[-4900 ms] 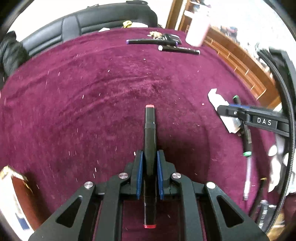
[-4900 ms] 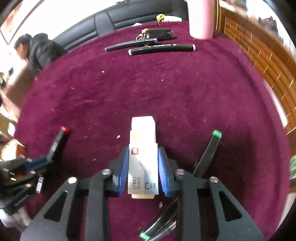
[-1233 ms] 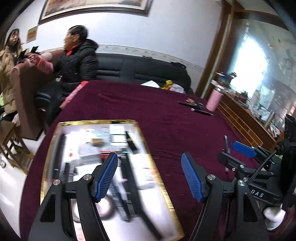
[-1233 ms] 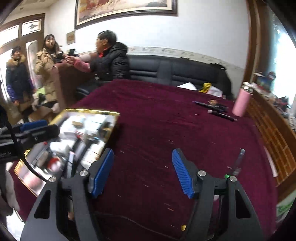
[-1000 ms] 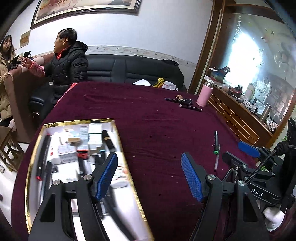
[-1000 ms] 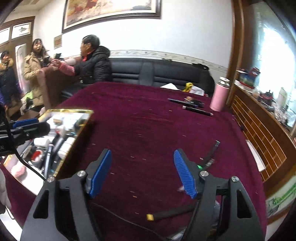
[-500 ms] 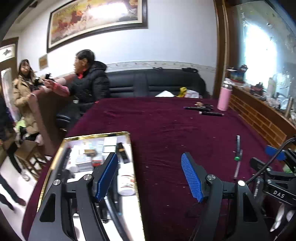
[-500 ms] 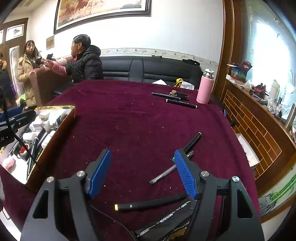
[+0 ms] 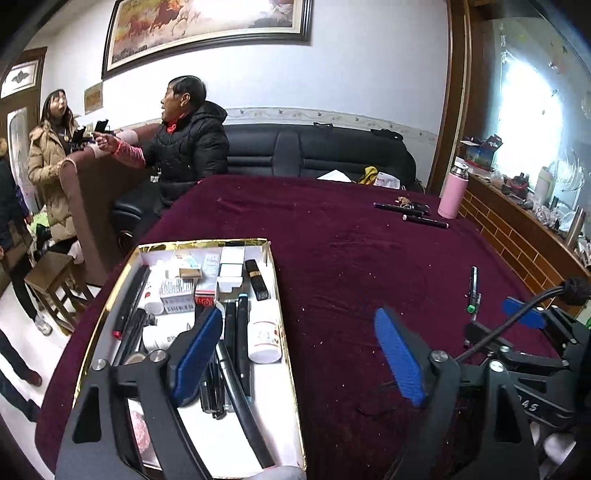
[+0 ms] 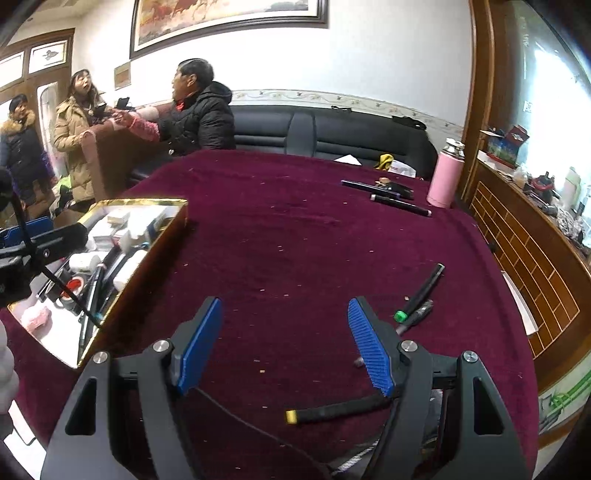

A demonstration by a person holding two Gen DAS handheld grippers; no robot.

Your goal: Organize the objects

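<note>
table [image 10: 295, 229]: maroon cloth | on it: gold-rimmed tray [image 9: 279, 302], pink flask [image 10: 445, 181], green-capped pen [image 10: 421, 291], yellow-tipped marker [image 10: 336, 410]

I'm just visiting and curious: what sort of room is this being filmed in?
Probably a family living room: a black leather sofa behind a big table under a maroon cloth, a framed horse painting on the wall, and people chatting nearby.

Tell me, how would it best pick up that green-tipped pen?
Probably at mid-barrel of the green-tipped pen, coming straight down with the right gripper, fingers across its width. It lies flat on the cloth, a second pen tight beside its tip.
</note>
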